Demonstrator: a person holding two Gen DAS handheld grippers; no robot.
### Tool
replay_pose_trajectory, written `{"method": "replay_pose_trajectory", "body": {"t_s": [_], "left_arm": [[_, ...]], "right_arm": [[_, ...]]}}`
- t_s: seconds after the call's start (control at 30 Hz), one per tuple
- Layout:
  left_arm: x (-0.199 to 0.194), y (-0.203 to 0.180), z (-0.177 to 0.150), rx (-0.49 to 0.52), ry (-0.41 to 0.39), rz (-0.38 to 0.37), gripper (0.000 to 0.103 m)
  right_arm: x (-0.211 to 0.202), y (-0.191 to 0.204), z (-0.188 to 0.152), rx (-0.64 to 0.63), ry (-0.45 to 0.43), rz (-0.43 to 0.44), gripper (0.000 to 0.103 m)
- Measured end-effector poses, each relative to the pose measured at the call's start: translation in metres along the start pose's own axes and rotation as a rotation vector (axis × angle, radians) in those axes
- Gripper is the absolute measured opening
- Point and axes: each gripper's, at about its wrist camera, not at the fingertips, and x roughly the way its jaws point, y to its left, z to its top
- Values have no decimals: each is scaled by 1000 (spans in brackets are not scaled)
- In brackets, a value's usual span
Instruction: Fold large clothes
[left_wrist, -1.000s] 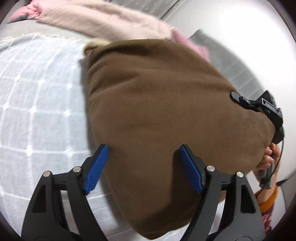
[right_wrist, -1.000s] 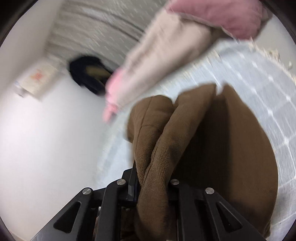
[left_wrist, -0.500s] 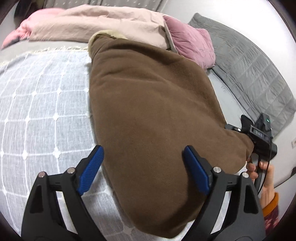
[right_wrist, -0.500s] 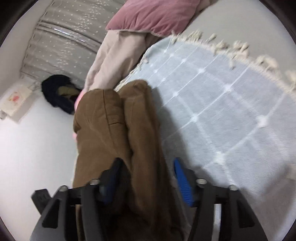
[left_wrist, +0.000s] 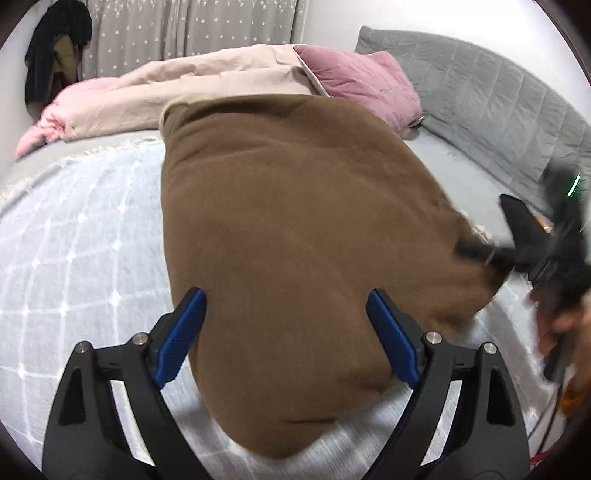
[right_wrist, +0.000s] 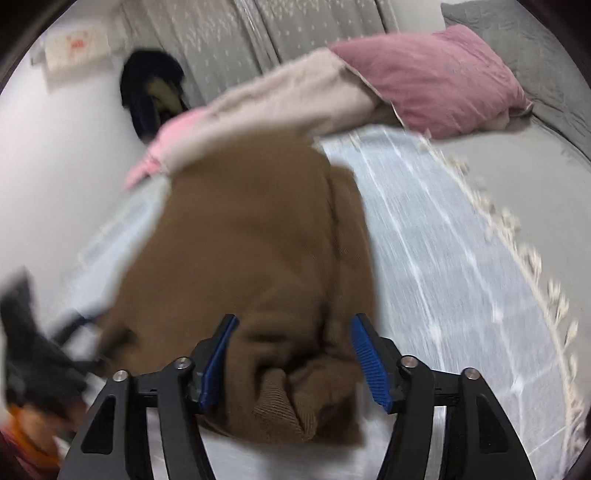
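A large brown garment (left_wrist: 295, 221) lies folded over on a pale blue checked blanket (left_wrist: 81, 258) on a bed. My left gripper (left_wrist: 286, 299) hangs open above the garment's near edge, with fabric under the gap and neither blue pad pressing on it. In the right wrist view my right gripper (right_wrist: 293, 336) has its jaws opening. The garment's bunched end (right_wrist: 288, 398) sits loose between the pads. The right gripper (left_wrist: 517, 251) also shows, blurred, at the garment's right corner in the left wrist view. The left gripper (right_wrist: 33, 347) is a dark blur at lower left.
A pink pillow (left_wrist: 365, 81) and a beige and pink duvet (left_wrist: 177, 92) lie behind the garment. A grey quilted cover (left_wrist: 498, 110) runs along the right. Dark clothes (left_wrist: 55, 44) hang by the curtain. The blanket's fringed edge (right_wrist: 517, 236) runs at right.
My right gripper went from shut on the bunched brown fabric to wide apart, and that end dropped onto the blanket. Both grippers drew back and rolled; the left jaws widened slightly.
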Motion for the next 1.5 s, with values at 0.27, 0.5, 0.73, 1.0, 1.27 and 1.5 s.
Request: {"method": "replay_pose_trajectory", "body": {"t_s": [0.27, 0.5, 0.73, 1.0, 1.27, 1.5], "left_arm": [[-28, 7, 10, 72, 54, -95, 88], [-35, -13, 45, 229, -60, -71, 88], [-2, -20, 11, 169, -52, -109, 88], [-18, -34, -16, 302, -116, -80, 88], [-40, -16, -34, 491, -27, -32, 89], [-55, 48, 2, 243, 60, -112, 90]], "right_arm": [[-4, -61, -38, 268, -13, 307, 77], [-65, -3, 53, 27, -164, 249, 77], [1, 79, 119, -169, -95, 133, 77], [96, 52, 147, -63, 18, 40, 66], [72, 1, 143, -24, 74, -48, 53], [27, -17, 112, -103, 130, -40, 77]]}}
